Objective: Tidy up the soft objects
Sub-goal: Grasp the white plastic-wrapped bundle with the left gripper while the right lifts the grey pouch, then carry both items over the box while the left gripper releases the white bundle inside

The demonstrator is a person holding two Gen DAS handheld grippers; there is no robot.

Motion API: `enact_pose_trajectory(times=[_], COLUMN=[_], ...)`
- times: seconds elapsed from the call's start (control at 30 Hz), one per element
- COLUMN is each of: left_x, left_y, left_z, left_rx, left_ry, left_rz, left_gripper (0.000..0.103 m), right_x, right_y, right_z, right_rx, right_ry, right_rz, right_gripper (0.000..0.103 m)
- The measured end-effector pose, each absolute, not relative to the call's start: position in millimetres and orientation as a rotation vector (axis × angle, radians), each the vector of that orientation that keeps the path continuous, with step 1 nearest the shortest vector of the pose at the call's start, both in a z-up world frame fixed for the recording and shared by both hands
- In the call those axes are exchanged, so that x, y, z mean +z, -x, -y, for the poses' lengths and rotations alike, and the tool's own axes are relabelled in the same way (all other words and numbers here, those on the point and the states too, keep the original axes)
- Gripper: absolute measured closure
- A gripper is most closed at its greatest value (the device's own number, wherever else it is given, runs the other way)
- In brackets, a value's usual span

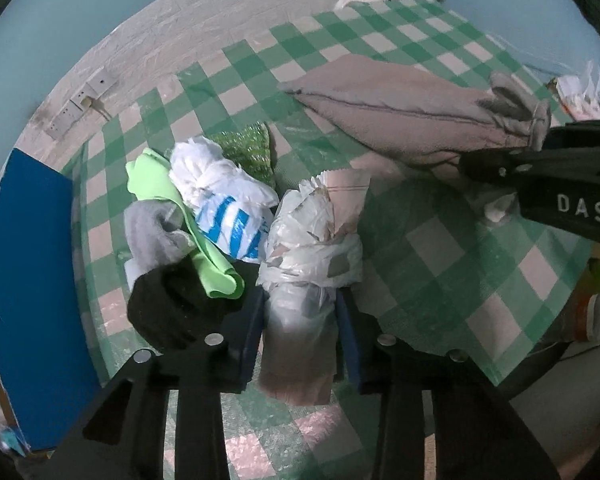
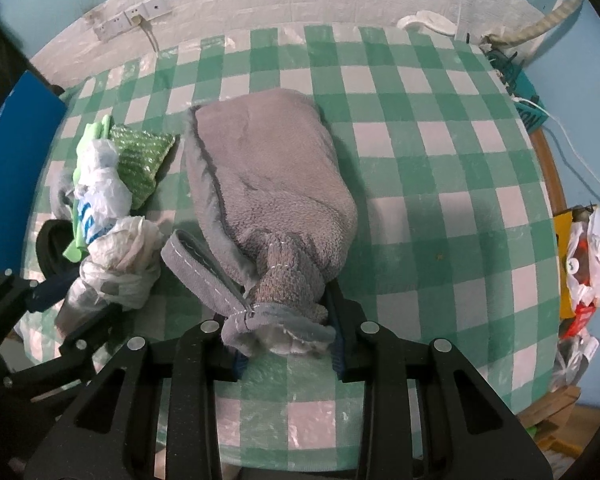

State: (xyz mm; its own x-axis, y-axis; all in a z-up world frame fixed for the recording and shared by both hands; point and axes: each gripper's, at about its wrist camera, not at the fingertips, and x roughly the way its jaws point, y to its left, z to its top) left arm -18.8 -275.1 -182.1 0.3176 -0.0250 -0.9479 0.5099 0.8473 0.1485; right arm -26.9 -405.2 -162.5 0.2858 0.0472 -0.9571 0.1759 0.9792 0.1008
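"das" reads on the right gripper (image 2: 286, 344), clamping the grey mitt (image 2: 268, 184); left gripper (image 1: 302, 320) squeezes a bag (image 1: 312, 240). green checked cloth (image 2: 440, 160), blue walls.

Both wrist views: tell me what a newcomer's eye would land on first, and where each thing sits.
The grey fleece mitt dominates the middle of the green checked tablecloth, its knitted cuff between the fingers of the right gripper. To its left, the left gripper clamps a knotted clear plastic bag. Beside that bag lies a pile with a lime cloth and a blue-printed white bag.
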Motion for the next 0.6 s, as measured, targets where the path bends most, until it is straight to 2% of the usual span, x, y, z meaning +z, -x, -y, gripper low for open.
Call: enact_pose_trajectory(times=[0.6], left_x=[-129], left_y=[0], left_z=[232], left_rx=[-0.333], left_ry=[-0.315], left_rz=[-1.131], left_gripper=[0.071], right_x=[-126], right_y=[25], right_z=[400], right_rx=[-0.117], right_ry=[-0.226], right_rz=[-1.174], right_gripper=[0.080])
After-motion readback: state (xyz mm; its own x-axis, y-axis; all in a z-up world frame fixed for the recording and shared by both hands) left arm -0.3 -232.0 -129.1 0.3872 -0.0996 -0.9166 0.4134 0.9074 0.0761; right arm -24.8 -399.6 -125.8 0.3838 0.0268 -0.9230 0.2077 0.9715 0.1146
